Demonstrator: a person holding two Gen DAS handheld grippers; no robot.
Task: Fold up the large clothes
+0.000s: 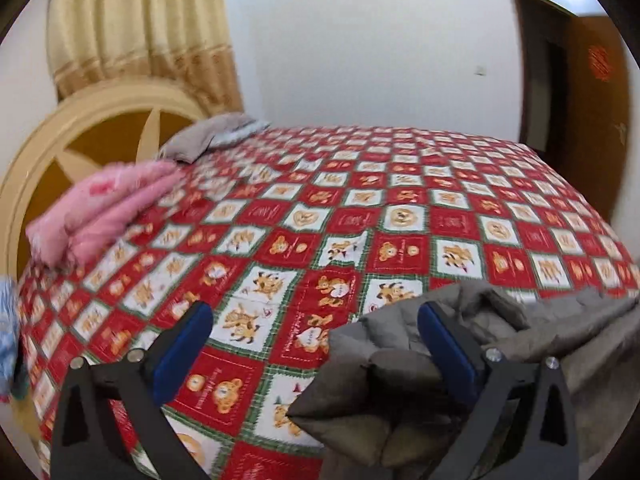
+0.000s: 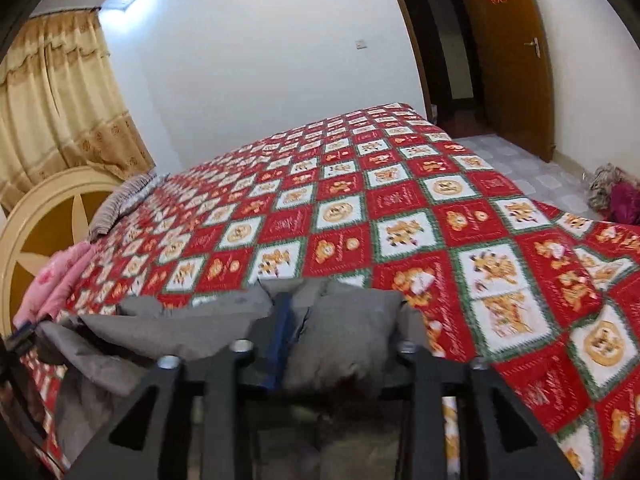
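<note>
My left gripper (image 1: 316, 344) shows matte black triangular-cutout arms, blue rubbery pads (image 1: 182, 350) and silver screw heads; my right gripper (image 2: 320, 320) matches (only one blue pad's thin edge shows there).

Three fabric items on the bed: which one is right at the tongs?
The grey padded garment on the near edge of the bed; it lies against one finger of the open left tongs. The pink bundle and grey pillow sit by the headboard.

grey padded jacket (image 1: 400, 380) crumpled on bed edge.
</note>
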